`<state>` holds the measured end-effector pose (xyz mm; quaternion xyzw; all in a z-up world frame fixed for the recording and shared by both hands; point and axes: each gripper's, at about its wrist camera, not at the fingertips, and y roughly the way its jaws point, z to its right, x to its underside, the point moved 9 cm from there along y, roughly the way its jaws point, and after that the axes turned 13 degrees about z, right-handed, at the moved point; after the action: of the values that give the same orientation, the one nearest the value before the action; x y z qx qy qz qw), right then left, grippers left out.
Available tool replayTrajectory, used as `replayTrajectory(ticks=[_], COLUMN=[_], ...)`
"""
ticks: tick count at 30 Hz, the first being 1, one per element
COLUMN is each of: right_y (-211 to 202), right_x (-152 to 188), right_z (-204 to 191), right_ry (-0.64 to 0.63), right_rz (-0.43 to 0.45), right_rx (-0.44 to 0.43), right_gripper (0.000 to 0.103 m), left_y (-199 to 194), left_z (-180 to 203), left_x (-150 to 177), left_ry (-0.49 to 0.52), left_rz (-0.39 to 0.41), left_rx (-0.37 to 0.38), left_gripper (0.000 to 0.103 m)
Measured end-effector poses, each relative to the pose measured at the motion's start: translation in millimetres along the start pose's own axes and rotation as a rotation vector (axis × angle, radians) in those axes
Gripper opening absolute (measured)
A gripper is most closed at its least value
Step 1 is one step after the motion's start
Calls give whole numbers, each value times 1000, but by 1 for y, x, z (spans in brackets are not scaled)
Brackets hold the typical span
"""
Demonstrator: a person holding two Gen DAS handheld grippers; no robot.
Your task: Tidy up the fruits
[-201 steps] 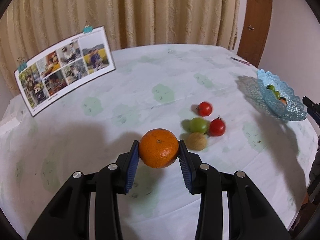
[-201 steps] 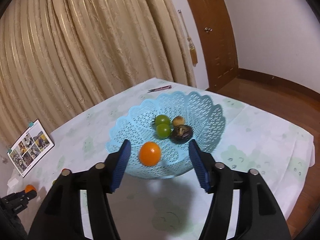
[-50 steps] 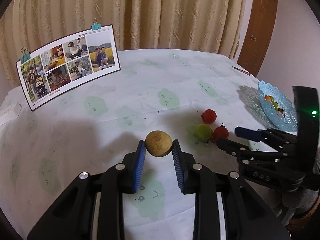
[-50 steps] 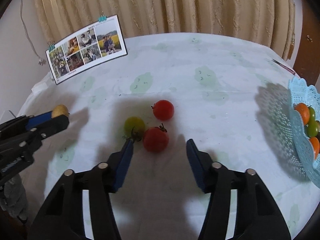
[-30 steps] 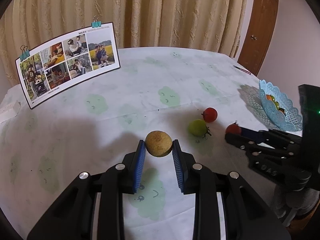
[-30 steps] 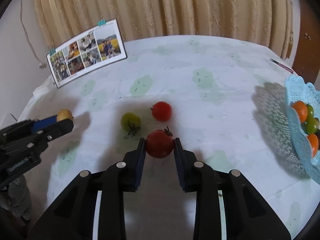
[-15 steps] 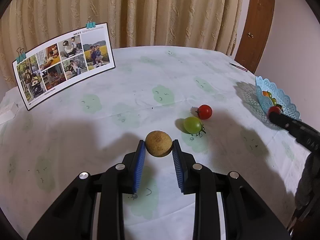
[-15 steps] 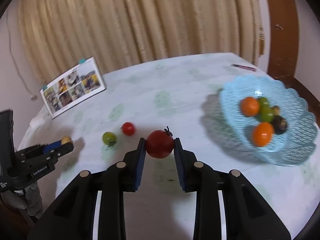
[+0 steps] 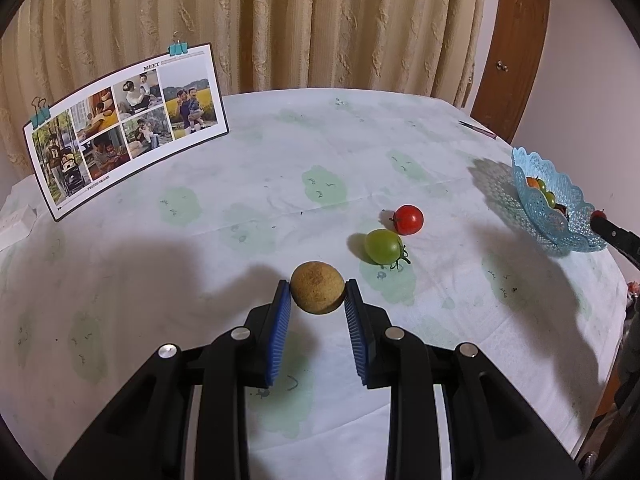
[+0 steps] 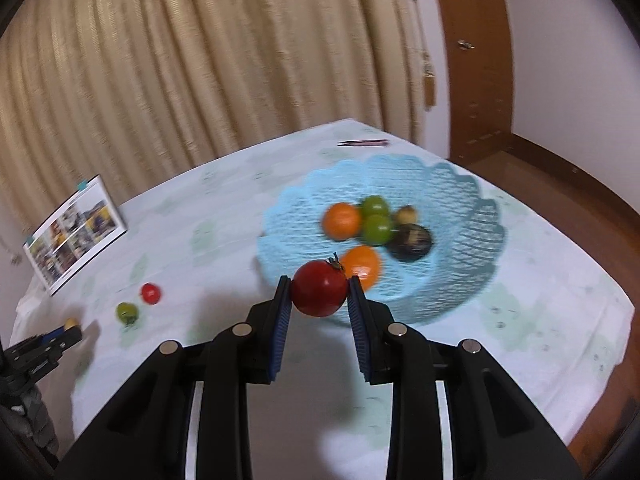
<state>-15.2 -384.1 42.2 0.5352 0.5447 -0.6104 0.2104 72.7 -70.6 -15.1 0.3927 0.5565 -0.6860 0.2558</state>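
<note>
The left claw [image 9: 317,304] grips a brown round fruit [image 9: 317,287] above the near part of the worktop [image 9: 240,216]. The right claw [image 10: 319,307] is closed on a red tomato [image 10: 319,288], just at the near rim of the blue basket [image 10: 460,280], which holds oranges and green fruits. A green tomato [image 9: 383,246] and a small red tomato [image 9: 408,219] lie side by side on the worktop, left of the basket.

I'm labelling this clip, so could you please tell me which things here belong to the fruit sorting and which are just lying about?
Job:
- brown fruit, in left gripper
- red tomato, in right gripper
- green tomato
- small red tomato
- blue basket

Lying about:
- photo card
- pen
</note>
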Motion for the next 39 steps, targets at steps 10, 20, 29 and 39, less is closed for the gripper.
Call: replayTrajectory(ticks=[10,20,29,39], right_y=[4,-2,-19,-24], right_x=[3,0,2,5], right_z=[33,45,52,62], right_ry=[34,79,76,113], right_rz=[1,38,103,124], right_rx=[79,87,115,103], right_gripper=[30,48,59,60], left_y=[0,0,-1,6], left_z=[0,13,52,124], left_x=[-1,-7,-24,-50], left_ry=[-4,23,101,167], left_rz=[-1,5,29,67], left_rx=[-17,-14,25,131], left_gripper=[28,28,28,28])
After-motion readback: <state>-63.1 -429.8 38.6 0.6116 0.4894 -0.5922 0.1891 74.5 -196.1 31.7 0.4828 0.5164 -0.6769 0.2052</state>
